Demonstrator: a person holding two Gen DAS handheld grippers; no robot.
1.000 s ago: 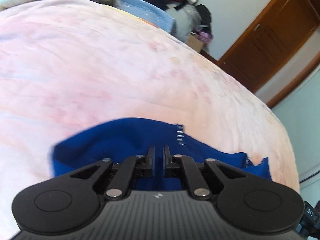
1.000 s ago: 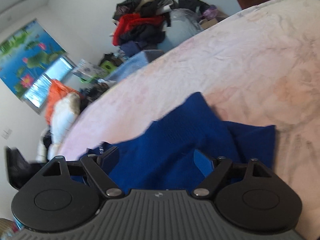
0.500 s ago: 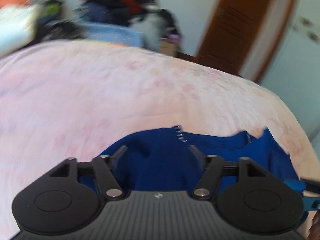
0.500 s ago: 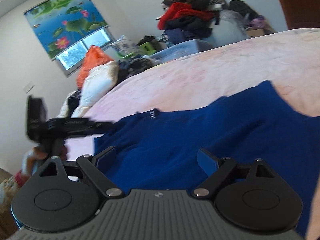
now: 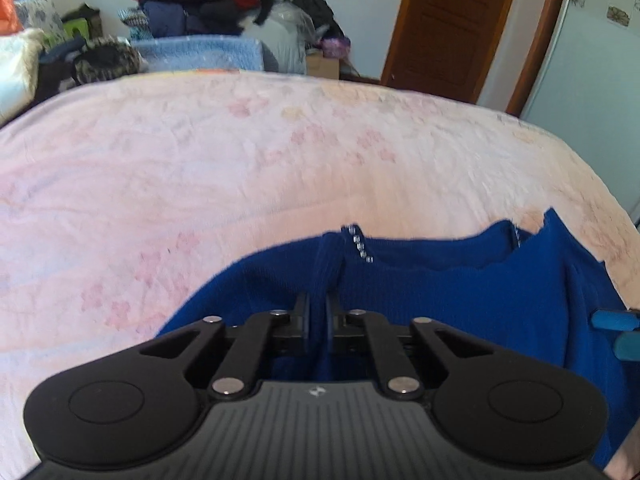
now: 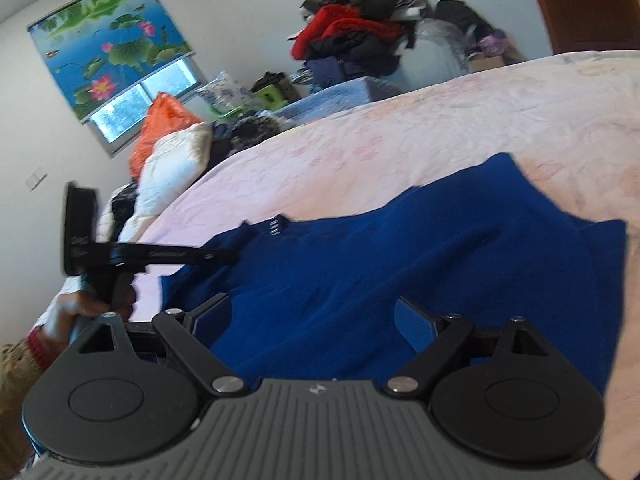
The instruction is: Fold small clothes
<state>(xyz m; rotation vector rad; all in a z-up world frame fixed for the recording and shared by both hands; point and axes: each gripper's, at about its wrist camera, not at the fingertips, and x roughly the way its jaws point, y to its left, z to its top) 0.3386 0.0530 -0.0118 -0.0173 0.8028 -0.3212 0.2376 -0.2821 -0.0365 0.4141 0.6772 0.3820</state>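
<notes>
So the blue sweater (image 5: 460, 304) is spread on the pink bed (image 5: 240, 168), near edge of it, neckline with the little silver studs pointing off toward 12 o'clock. The left gripper (image 5: 317, 310) has just snapped together and is clamped on a pinched-up ridge of the knit right below the collar. The right gripper (image 6: 312, 316) sits over the sweater's body with its jaws wide apart, nothing between them being pressed, just fabric lying underneath.

What worries me: that left pinch looks like it has only a thin ridge of fabric, maybe just the top layer. If it lifts now, the back layer could stay behind and the fold goes lopsided. Also the right side at 3 o'clock is already bunched, so any pull from one gripper alone will probably drag the whole sweater across the bed instead of folding it.
</notes>
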